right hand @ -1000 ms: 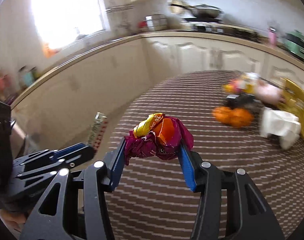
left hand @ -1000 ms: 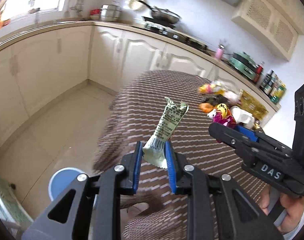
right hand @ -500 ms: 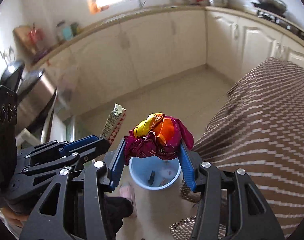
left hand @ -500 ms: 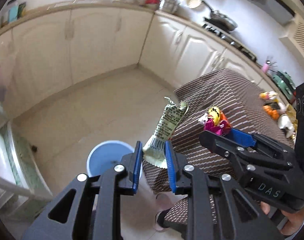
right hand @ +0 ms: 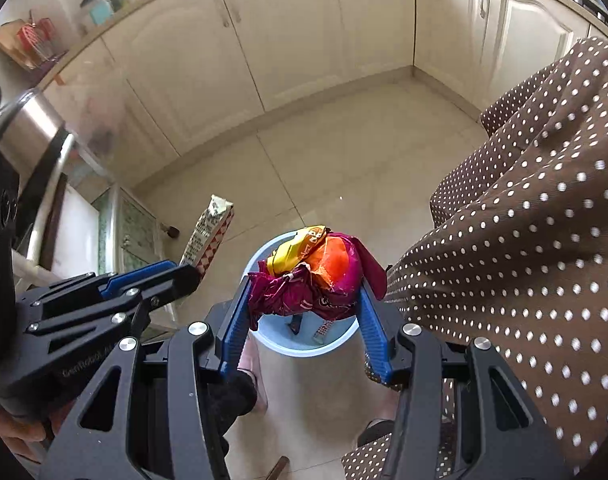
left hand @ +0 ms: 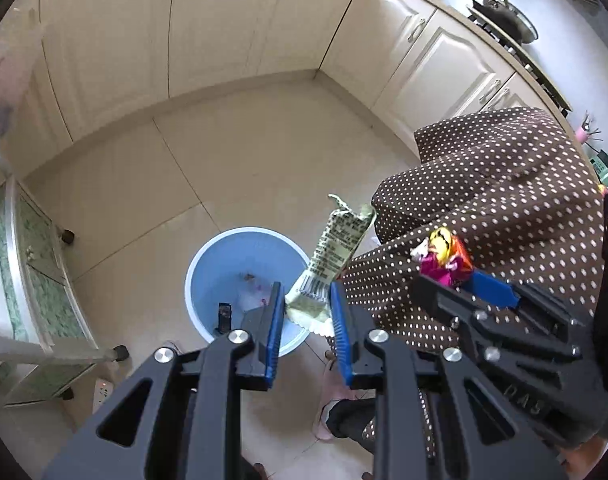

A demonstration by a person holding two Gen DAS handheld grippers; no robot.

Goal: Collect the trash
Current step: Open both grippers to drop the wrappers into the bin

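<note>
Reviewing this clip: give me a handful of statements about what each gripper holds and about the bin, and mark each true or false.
1. The left gripper is clamped on a pale green wrapper. True.
2. The right gripper is empty. False: it grips a crumpled magenta and orange wrapper.
3. The blue bin stands on the tiled floor. True.
4. The bin is empty. False: a few scraps lie inside it.
5. The cloth beside the bin is plain brown. False: it is brown with white dots.
</note>
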